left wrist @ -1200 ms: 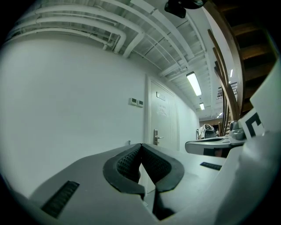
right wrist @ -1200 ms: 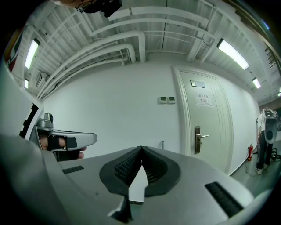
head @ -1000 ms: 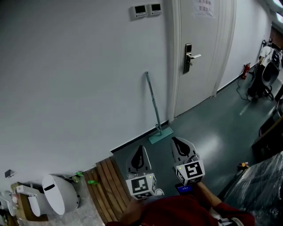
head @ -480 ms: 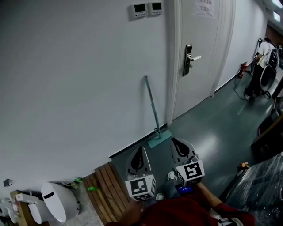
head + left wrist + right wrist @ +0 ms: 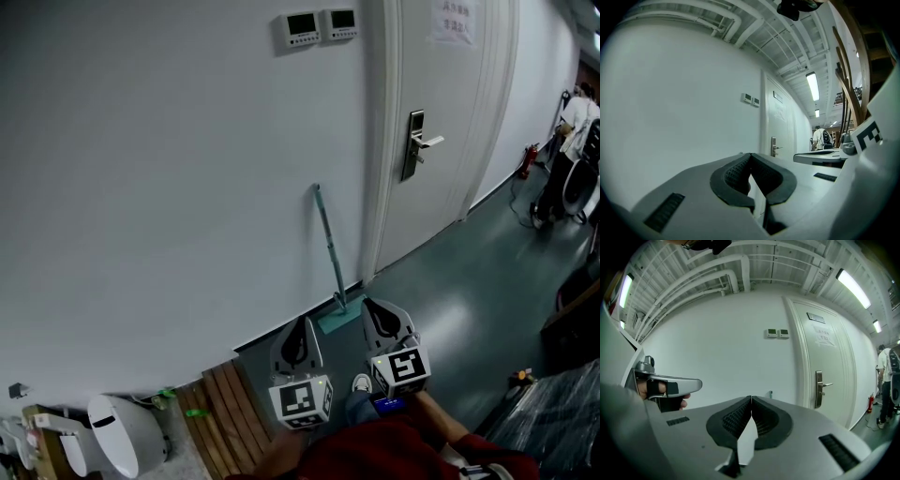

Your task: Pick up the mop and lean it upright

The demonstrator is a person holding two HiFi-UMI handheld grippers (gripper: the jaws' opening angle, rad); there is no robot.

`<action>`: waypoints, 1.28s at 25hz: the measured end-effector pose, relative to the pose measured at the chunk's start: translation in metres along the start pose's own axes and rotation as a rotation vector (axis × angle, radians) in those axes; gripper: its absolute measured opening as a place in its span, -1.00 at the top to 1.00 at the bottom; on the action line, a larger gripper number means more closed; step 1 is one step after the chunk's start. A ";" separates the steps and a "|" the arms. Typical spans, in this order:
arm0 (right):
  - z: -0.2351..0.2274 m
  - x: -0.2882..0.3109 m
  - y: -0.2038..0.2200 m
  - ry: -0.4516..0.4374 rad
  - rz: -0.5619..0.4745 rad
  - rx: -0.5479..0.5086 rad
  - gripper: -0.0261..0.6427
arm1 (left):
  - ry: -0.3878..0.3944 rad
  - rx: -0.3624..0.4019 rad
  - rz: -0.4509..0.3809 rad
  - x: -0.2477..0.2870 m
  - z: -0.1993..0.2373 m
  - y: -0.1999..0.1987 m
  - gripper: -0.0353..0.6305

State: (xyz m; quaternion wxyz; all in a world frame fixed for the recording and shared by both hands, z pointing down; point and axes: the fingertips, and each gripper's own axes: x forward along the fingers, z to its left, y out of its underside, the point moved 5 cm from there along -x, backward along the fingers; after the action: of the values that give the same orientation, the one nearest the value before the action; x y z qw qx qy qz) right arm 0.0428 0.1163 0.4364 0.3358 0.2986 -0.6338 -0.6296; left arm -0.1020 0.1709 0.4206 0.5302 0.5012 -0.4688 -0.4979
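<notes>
The mop already stands leaned. Its thin handle rests against the white wall, just left of the door. The flat teal mop head sits on the floor at the foot of that wall. The long axis of the handle is nearly upright, with the top tilted a little to the left in the head view.

From my fingers the mop lies straight ahead. In the head view the right gripper has its tips just beside the mop head. The left gripper is a bit further to the left, near the wooden slats. So I judge the right one as the nearer.

In the right gripper view the top of the handle shows just above the tips, slightly to the right. Both grippers point level. The fingers of the right gripper are pressed together with nothing between them, and those of the left gripper are the same.

If I want to take the handle, I think the fingers must first go apart. They part sideways, which suits an upright pole.
</notes>
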 end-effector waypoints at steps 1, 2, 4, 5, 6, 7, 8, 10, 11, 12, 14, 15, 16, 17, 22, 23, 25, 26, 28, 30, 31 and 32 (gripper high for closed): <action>-0.008 0.008 -0.002 -0.006 0.000 0.002 0.87 | -0.004 0.002 0.001 0.011 -0.002 0.000 0.86; -0.016 0.017 -0.004 -0.012 0.002 0.003 0.87 | -0.006 0.006 0.001 0.023 -0.003 -0.001 0.86; -0.032 0.035 -0.008 -0.020 0.002 0.004 0.87 | -0.008 0.009 0.002 0.047 -0.006 -0.003 0.86; -0.041 0.044 -0.011 -0.022 -0.001 0.005 0.87 | -0.009 0.007 0.003 0.059 -0.007 -0.004 0.86; -0.050 0.053 -0.013 -0.025 -0.005 0.007 0.87 | -0.012 0.006 0.006 0.070 -0.009 -0.005 0.86; -0.058 0.061 -0.015 -0.028 -0.010 0.010 0.87 | -0.015 0.007 0.008 0.082 -0.011 -0.006 0.86; -0.067 0.068 -0.017 -0.030 -0.014 0.014 0.87 | -0.018 0.010 0.011 0.093 -0.014 -0.006 0.86; -0.086 0.080 -0.018 -0.035 -0.020 0.021 0.87 | -0.018 0.020 0.012 0.116 -0.022 -0.008 0.86; -0.095 0.087 -0.018 -0.038 -0.022 0.025 0.87 | -0.018 0.025 0.011 0.127 -0.025 -0.008 0.86; -0.104 0.092 -0.017 -0.042 -0.023 0.030 0.87 | -0.020 0.030 0.009 0.138 -0.028 -0.009 0.86; -0.119 0.104 -0.015 -0.048 -0.017 0.037 0.87 | -0.027 0.037 0.008 0.158 -0.033 -0.010 0.86; -0.126 0.111 -0.015 -0.052 -0.014 0.039 0.87 | -0.032 0.038 0.007 0.167 -0.034 -0.010 0.86; -0.132 0.118 -0.014 -0.058 -0.014 0.040 0.87 | -0.038 0.040 0.007 0.175 -0.034 -0.010 0.86; -0.136 0.125 -0.015 -0.066 -0.016 0.040 0.87 | -0.046 0.042 0.008 0.182 -0.034 -0.009 0.86; -0.149 0.154 -0.012 -0.099 -0.010 0.040 0.87 | -0.087 0.040 0.021 0.208 -0.026 -0.005 0.86; -0.151 0.160 -0.010 -0.101 -0.005 0.043 0.87 | -0.093 0.038 0.023 0.213 -0.024 -0.004 0.86; -0.153 0.172 -0.007 -0.107 0.003 0.046 0.87 | -0.100 0.034 0.026 0.223 -0.018 -0.002 0.86; -0.154 0.179 -0.005 -0.110 0.006 0.047 0.87 | -0.102 0.032 0.029 0.229 -0.014 -0.001 0.86; -0.154 0.192 -0.003 -0.110 0.010 0.045 0.87 | -0.098 0.029 0.035 0.240 -0.006 0.003 0.86; -0.155 0.207 -0.002 -0.104 0.013 0.041 0.87 | -0.087 0.027 0.036 0.254 0.002 0.005 0.86; -0.156 0.215 -0.003 -0.098 0.015 0.039 0.87 | -0.080 0.027 0.035 0.261 0.007 0.007 0.86; -0.156 0.223 -0.003 -0.093 0.018 0.037 0.87 | -0.075 0.027 0.035 0.269 0.012 0.008 0.86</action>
State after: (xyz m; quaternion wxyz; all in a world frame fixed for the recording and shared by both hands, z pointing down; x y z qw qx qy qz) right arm 0.0349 -0.1563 0.4413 0.3062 0.2695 -0.6628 -0.6280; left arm -0.0961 -0.0979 0.4291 0.5142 0.4811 -0.5036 -0.5005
